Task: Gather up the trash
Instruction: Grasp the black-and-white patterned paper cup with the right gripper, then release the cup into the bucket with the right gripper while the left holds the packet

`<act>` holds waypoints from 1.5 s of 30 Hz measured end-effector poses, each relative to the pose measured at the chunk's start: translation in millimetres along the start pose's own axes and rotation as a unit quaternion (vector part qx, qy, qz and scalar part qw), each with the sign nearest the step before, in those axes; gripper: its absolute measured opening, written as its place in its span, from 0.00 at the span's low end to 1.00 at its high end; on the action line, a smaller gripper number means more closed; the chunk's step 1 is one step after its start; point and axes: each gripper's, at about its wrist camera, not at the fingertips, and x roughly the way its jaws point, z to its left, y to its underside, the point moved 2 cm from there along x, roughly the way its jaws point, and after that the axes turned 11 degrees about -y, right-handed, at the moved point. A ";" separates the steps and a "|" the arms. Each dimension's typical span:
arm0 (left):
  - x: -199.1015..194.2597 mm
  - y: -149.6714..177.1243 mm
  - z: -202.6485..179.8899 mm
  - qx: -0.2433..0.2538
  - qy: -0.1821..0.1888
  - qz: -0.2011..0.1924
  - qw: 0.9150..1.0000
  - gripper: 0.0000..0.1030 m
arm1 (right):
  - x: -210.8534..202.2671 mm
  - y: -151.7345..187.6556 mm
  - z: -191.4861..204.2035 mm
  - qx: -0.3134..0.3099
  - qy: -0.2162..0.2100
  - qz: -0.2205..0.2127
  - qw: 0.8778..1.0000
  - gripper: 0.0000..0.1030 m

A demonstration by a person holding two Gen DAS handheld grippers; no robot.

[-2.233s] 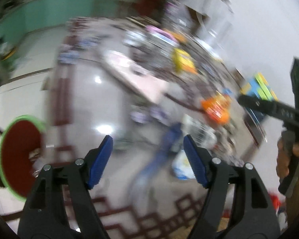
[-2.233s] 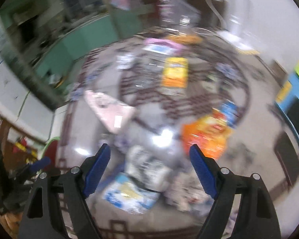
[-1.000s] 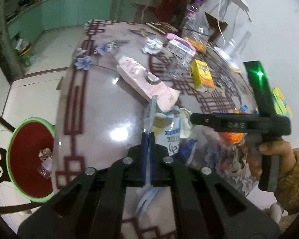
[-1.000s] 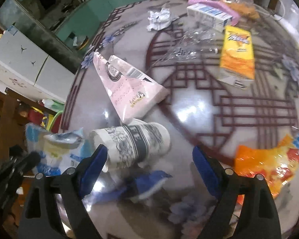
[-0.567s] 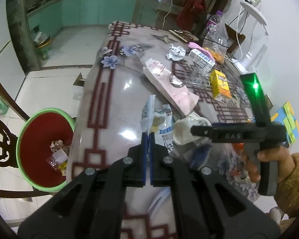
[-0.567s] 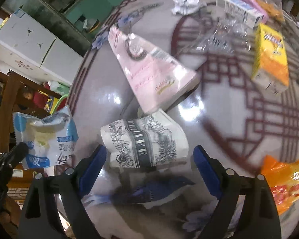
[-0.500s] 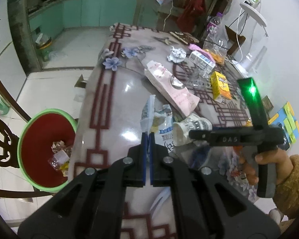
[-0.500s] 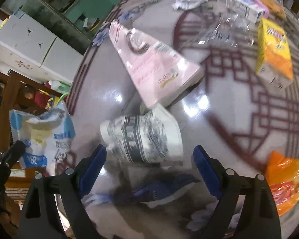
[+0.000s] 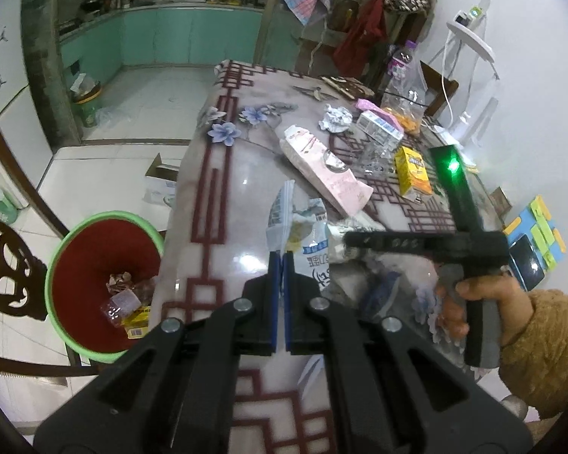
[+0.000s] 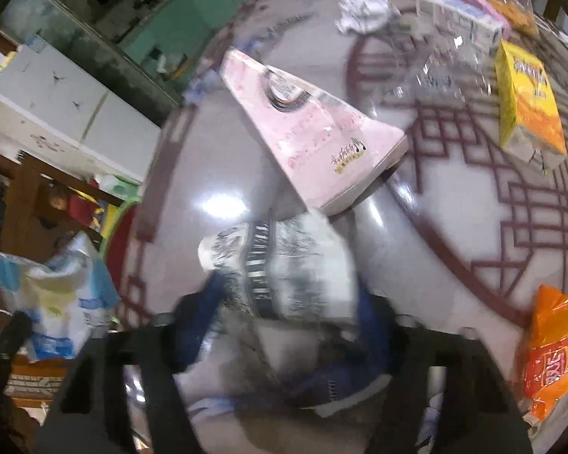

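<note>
So the left gripper (image 9: 283,295) has its jaws pressed together on the edge of a blue-and-white bag (image 9: 303,234), which sticks up from them at the centre of the left wrist view. The right gripper (image 10: 284,325) has just been closing its jaws around a crumpled paper cup (image 10: 284,265) at the lower middle of its own view. The cup sits between the blue pads, but that part is blurred, so I can't tell if they actually bite yet.

Looks to me like we're mid-pickup: one piece already in hand, second one getting grabbed. The bin (image 9: 102,280), red inside with a green rim, sits on the floor at the lower left of the left view, beside the tabletop (image 9: 216,204) edge, with a few scraps already in it.

Next move probably needs the right jaws to finish squeezing the cup without flattening it out of the grip, then both hands swing over to the bin. Plenty left after that: pink pack (image 10: 322,132), yellow carton (image 10: 526,102), orange wrapper (image 10: 553,352), all still lying on the tabletop.
</note>
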 end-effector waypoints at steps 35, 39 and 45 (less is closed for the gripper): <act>-0.9 6.4 41.0 -0.063 -0.019 0.004 0.998 0.02 | 24.2 -3.8 12.4 -0.095 0.095 0.053 0.990 0.53; -0.7 0.0 48.6 -0.067 -0.028 -0.001 0.997 0.02 | 6.8 -0.9 14.3 -0.090 0.076 0.035 0.992 0.52; -5.7 -12.4 72.2 -0.086 -0.050 -0.011 0.995 0.02 | -28.3 -12.8 54.8 -0.098 0.028 -0.008 0.995 0.52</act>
